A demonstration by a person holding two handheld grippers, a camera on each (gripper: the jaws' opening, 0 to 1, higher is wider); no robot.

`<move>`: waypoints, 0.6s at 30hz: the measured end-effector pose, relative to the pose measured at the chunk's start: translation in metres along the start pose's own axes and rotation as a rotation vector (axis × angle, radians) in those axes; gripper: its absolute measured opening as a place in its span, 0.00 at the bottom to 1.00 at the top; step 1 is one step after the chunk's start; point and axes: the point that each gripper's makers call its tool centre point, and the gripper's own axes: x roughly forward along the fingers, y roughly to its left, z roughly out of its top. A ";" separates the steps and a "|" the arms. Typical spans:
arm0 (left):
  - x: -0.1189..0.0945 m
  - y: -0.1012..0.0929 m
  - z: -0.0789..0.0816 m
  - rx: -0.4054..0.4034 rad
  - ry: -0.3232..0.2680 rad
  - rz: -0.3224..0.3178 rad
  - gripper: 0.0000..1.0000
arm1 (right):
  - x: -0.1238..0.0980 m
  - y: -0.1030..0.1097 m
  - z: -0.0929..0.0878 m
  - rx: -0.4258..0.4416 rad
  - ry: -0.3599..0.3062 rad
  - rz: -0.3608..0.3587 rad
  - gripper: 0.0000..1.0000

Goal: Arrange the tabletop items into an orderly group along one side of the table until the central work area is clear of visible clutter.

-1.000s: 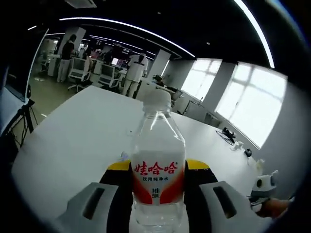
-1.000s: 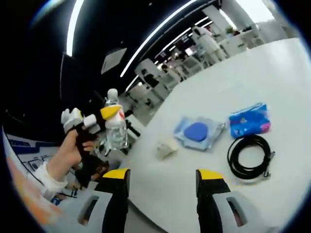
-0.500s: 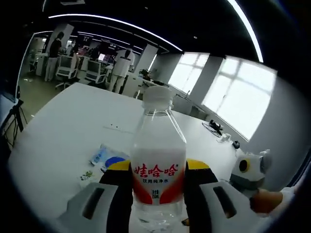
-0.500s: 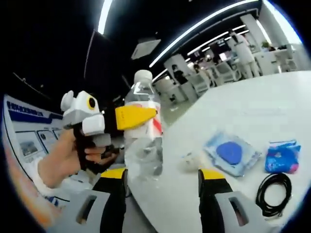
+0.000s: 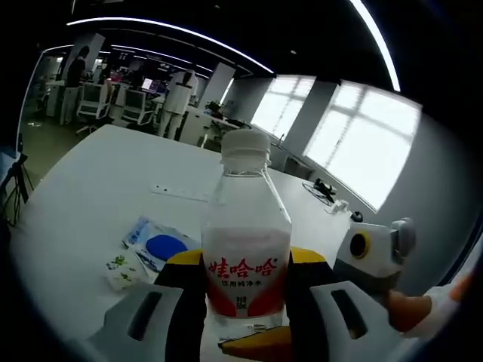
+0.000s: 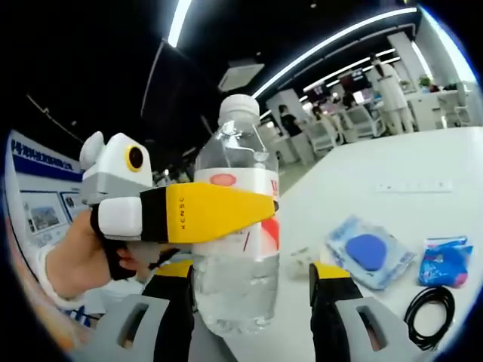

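My left hand-held gripper [image 5: 245,290] is clenched on the water bottle [image 5: 245,249], its yellow-tipped jaws pressing the labelled waist from both sides, so the bottle stands upright in the air above the near edge of the white surface [image 5: 90,196]. I judge I am carrying it clear of the middle to set it with the other things.

In the right gripper view the bottle [image 6: 238,234] sits between the jaws of my right hand-held gripper [image 6: 253,290], which stand wide apart and grip nothing, just short of touching it as far as I can tell. That reads as a handover or a steadying approach. The left hand-held gripper [image 6: 215,211] crosses in front of the bottle, held level by a hand [image 6: 72,256].

On the surface lie a clear packet with a blue disc [image 6: 368,249], a blue pouch [image 6: 445,260], a coiled black cable [image 6: 432,313] and a small pale packet [image 6: 303,258], near one another.
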 end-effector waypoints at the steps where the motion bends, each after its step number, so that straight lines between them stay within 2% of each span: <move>1: 0.000 -0.002 -0.001 0.004 0.003 -0.001 0.39 | 0.001 0.001 -0.001 -0.004 -0.002 -0.001 0.61; 3: 0.000 -0.004 -0.004 0.011 0.011 -0.002 0.39 | 0.004 0.007 -0.003 -0.030 0.009 0.021 0.55; 4: 0.000 -0.005 -0.006 0.023 0.017 -0.003 0.39 | 0.004 0.011 -0.006 -0.045 0.024 0.046 0.46; 5: 0.000 -0.006 -0.008 0.030 0.022 -0.002 0.39 | 0.006 0.018 -0.011 -0.062 0.044 0.079 0.46; 6: 0.000 -0.005 -0.012 0.043 0.037 0.005 0.39 | 0.006 0.010 -0.011 -0.108 0.049 0.040 0.45; 9: -0.001 -0.006 -0.014 0.037 0.035 0.006 0.39 | 0.004 0.011 -0.012 -0.116 0.052 0.032 0.44; 13: 0.000 -0.010 -0.012 0.044 0.034 -0.007 0.40 | -0.002 0.008 -0.005 -0.212 0.010 0.013 0.43; 18: 0.000 -0.018 -0.004 0.049 0.024 -0.044 0.41 | -0.012 0.008 0.008 -0.239 -0.049 0.022 0.41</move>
